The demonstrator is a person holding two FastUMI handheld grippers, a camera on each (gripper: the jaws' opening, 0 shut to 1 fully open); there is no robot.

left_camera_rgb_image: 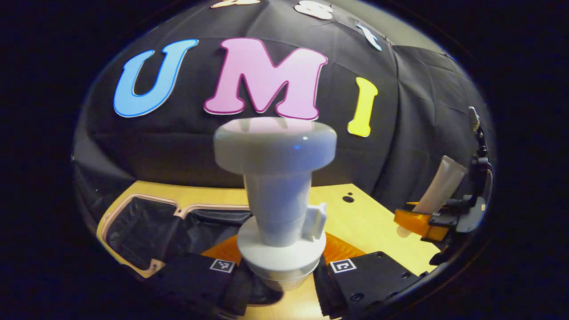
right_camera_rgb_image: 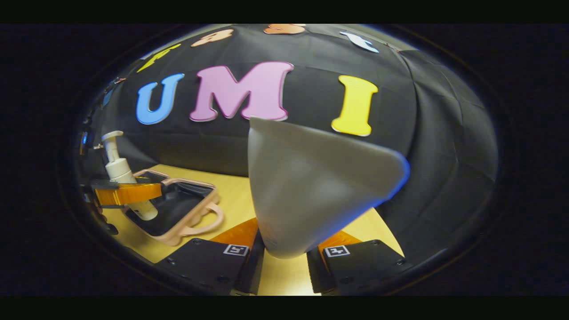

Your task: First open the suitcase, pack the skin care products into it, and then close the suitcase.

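My left hand-held gripper (left_camera_rgb_image: 279, 271) clamps a white plastic pump bottle (left_camera_rgb_image: 278, 195); my right hand-held gripper (right_camera_rgb_image: 284, 255) clamps a grey squeeze tube (right_camera_rgb_image: 311, 186). The open pink-rimmed, black-lined suitcase (left_camera_rgb_image: 146, 222) lies at nine o'clock on the wooden counter (left_camera_rgb_image: 360, 213).

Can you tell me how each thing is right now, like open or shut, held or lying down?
suitcase: open, lying flat on the table, dark lining showing.
pump bottle: upright, off the table, gripped by the left gripper.
tube: lifted, gripped by the right gripper, flat end up.
table: bare wood beside the suitcase.
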